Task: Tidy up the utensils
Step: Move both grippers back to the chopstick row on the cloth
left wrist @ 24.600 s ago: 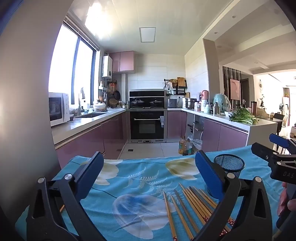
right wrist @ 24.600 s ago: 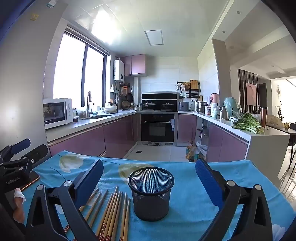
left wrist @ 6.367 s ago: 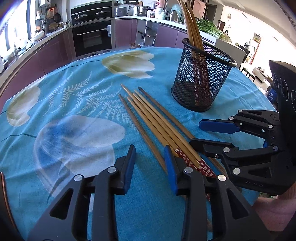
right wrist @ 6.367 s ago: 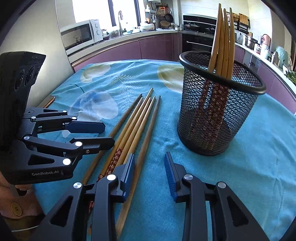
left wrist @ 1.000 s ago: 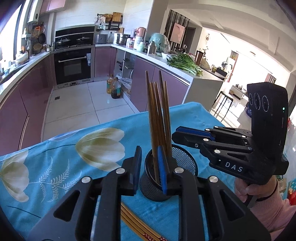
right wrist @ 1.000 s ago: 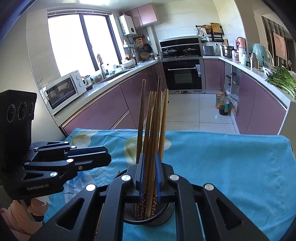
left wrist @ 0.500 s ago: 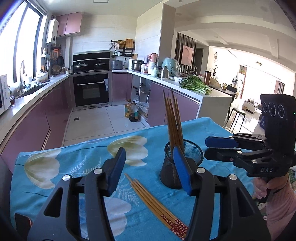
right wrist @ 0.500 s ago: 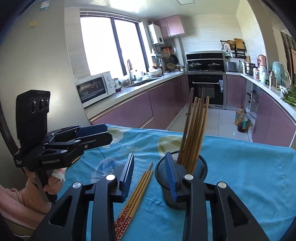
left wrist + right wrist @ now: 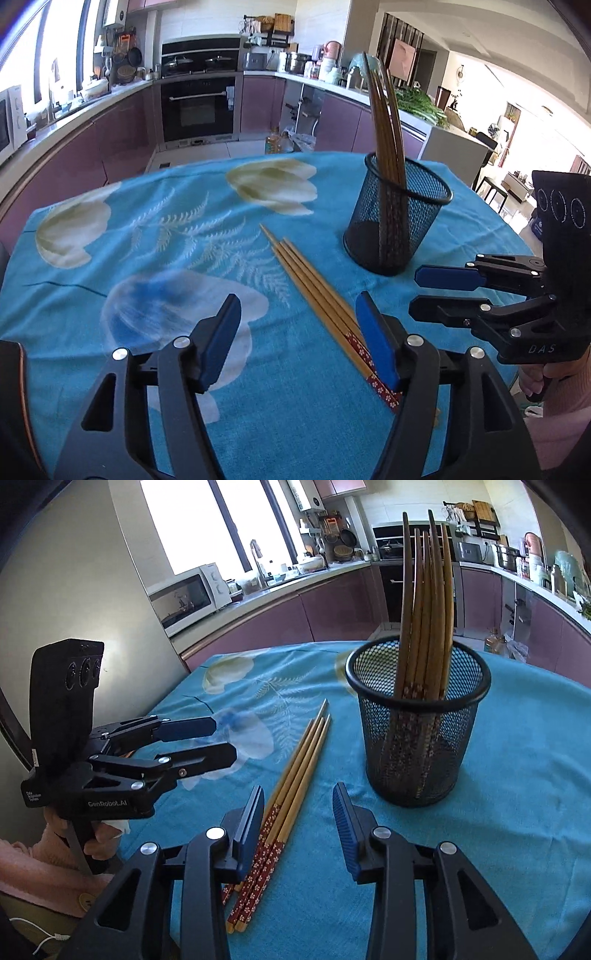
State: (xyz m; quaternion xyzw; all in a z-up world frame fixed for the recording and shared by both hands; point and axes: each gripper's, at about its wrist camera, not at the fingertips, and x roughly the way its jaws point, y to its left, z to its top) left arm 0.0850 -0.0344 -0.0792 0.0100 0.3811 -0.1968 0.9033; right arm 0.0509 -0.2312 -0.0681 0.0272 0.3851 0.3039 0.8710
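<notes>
Four loose chopsticks [image 9: 295,771] between mesh holder [image 9: 417,746] and left gripper [image 9: 210,742].

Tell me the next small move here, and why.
Probably lower the open right gripper onto the chopsticks on the cloth and close. A few still lie flat beside the mesh holder, their patterned ends between its fingers; the left gripper is also open, empty.
</notes>
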